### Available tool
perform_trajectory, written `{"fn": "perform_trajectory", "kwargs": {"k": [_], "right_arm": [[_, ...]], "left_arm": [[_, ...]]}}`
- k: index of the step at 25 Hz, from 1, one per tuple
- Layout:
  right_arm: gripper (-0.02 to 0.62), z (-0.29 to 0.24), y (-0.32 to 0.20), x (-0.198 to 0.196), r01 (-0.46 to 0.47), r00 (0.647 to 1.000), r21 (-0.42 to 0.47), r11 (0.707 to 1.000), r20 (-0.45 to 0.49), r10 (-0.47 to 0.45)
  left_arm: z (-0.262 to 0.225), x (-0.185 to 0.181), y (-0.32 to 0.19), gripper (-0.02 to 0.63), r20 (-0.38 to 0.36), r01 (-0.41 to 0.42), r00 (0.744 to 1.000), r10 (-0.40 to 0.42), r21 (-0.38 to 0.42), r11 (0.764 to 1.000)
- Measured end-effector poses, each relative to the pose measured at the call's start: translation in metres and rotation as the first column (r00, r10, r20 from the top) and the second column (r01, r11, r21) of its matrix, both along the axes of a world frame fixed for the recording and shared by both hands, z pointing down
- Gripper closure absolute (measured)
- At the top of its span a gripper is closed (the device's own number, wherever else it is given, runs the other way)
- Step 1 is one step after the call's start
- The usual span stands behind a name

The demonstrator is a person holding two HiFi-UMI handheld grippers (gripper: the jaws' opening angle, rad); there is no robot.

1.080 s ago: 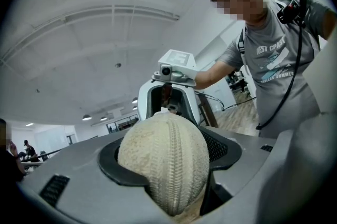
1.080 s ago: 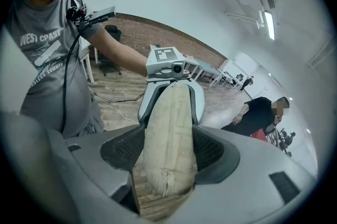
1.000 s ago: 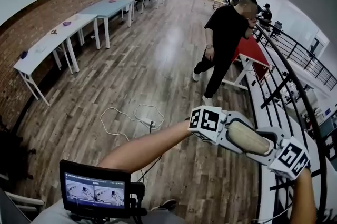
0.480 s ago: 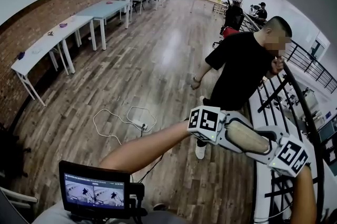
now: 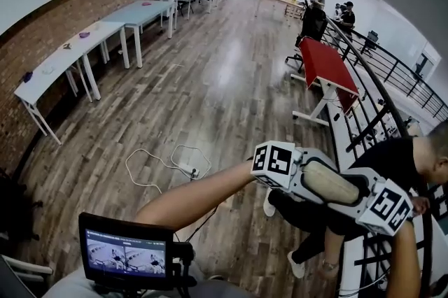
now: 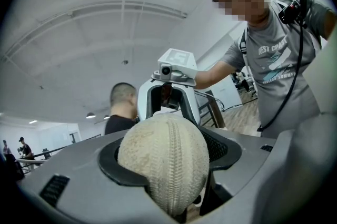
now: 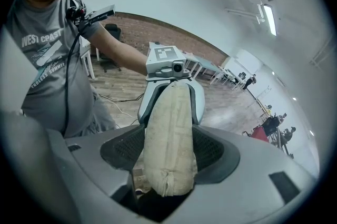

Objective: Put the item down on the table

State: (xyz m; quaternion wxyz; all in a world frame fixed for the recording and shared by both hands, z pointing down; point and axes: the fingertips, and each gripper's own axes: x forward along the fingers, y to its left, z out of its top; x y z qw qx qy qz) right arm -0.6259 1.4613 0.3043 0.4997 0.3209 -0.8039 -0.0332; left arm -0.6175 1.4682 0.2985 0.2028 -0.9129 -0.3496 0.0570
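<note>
Beige knitted item [image 5: 327, 182], head view: it is held in the air between the left gripper [image 5: 301, 174] and the right gripper [image 5: 362, 196], one end in each, above a dark wood-plank floor [image 5: 210, 80] and not on any table. Each gripper carries a cube of black-and-white square markers with no readable text. White tables [image 5: 63, 62] stand along a brick wall [image 5: 63, 17] at the left. A red table [image 5: 327, 64] and a black railing [image 5: 381, 90] lie at the right, where a person in black [image 5: 392, 164] bends forward. A white cable [image 5: 161, 164] loops on the floor, and a small monitor [image 5: 126, 252] sits at the bottom edge. Left gripper view: the jaws are closed on the item's rounded, ribbed end, and the right gripper faces them from the far end, under a white ceiling. A grey T-shirt [image 6: 279, 65] bears print beginning "WEST COA"; the smaller line below it is not legible. Right gripper view: the jaws clamp the seamed end of the item, which runs lengthwise to the left gripper. The shirt print reads "WEST COAST" here.
</note>
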Motion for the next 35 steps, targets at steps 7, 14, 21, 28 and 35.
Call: {"fn": "perform_trajectory", "kwargs": {"k": [7,14,21,28,35], "right_arm": [[0.316,-0.001,-0.068,-0.026,-0.026,1.000,0.008,1.000,0.008,0.026],[0.316,0.006,-0.125,-0.047,-0.048,0.999,0.018,0.999,-0.002,0.048],[0.316,0.011,-0.158,-0.039,-0.040,0.999,0.005,0.999,-0.018,0.040],[0.316,0.018,-0.197,0.000,-0.009,1.000,-0.005,1.000,0.006,0.009],[0.316,0.032,-0.246,0.084,0.022,0.999,-0.005,1.000,0.023,-0.022]], "left_arm": [[-0.003,-0.027,-0.066,0.296,0.015,-0.021,1.000,0.021,0.006,1.000],[0.007,-0.046,-0.125,0.296,0.007,-0.039,0.999,0.039,0.033,0.999],[0.010,-0.041,-0.157,0.296,0.003,-0.039,0.999,0.039,0.009,0.999],[0.018,0.001,-0.196,0.296,0.023,-0.005,1.000,0.005,-0.002,1.000],[0.031,0.085,-0.245,0.296,0.047,0.025,0.999,-0.025,-0.007,1.000]]}}
